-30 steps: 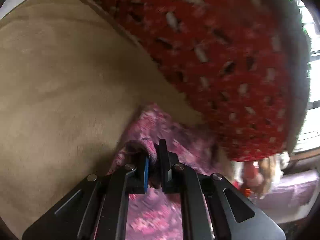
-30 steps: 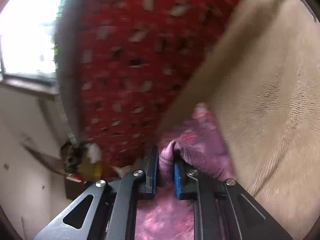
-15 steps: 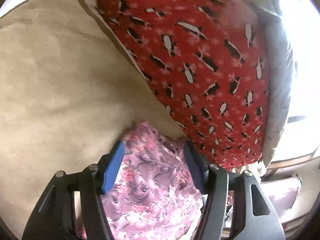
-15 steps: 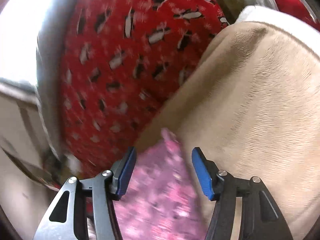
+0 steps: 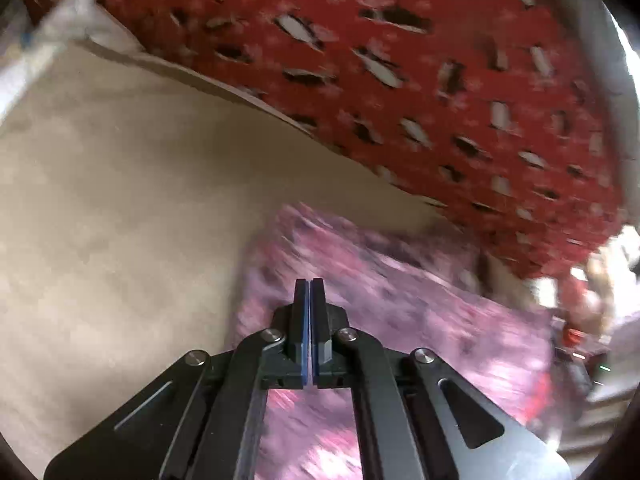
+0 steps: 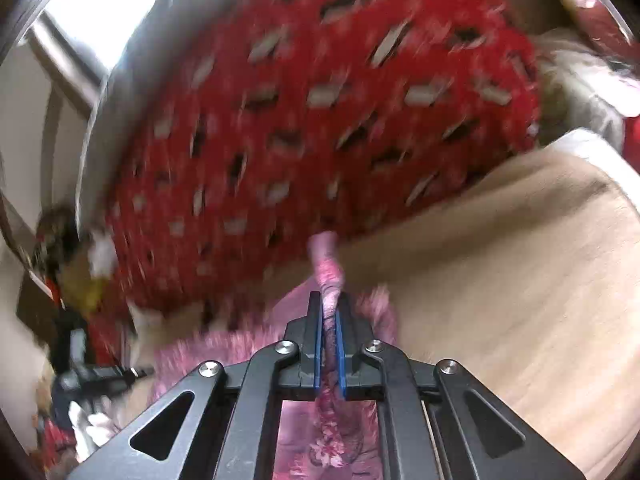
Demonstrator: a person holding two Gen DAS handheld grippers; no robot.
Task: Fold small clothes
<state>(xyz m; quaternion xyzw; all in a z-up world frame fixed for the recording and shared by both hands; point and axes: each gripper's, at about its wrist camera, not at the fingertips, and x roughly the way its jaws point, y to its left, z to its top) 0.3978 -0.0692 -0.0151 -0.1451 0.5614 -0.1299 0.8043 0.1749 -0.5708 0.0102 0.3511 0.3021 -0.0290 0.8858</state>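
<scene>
A small pink patterned garment (image 5: 400, 312) lies on a beige cloth surface (image 5: 120, 220). My left gripper (image 5: 308, 292) hovers over the garment's near left part, jaws pressed together with no cloth seen between them. In the right wrist view my right gripper (image 6: 330, 312) is shut on a bunched fold of the pink garment (image 6: 329, 276), which sticks out past the fingertips. Both views are motion-blurred.
A red blanket with a black-and-white penguin print (image 5: 420, 80) lies beyond the garment; it also shows in the right wrist view (image 6: 312, 120). Clutter sits past the surface's edge (image 6: 72, 360). A bright window (image 6: 112, 12) is at upper left.
Both grippers let go of the garment and opened wide half a second ago. Now both are shut again, the right one on a fold of the garment, the left one apparently empty.
</scene>
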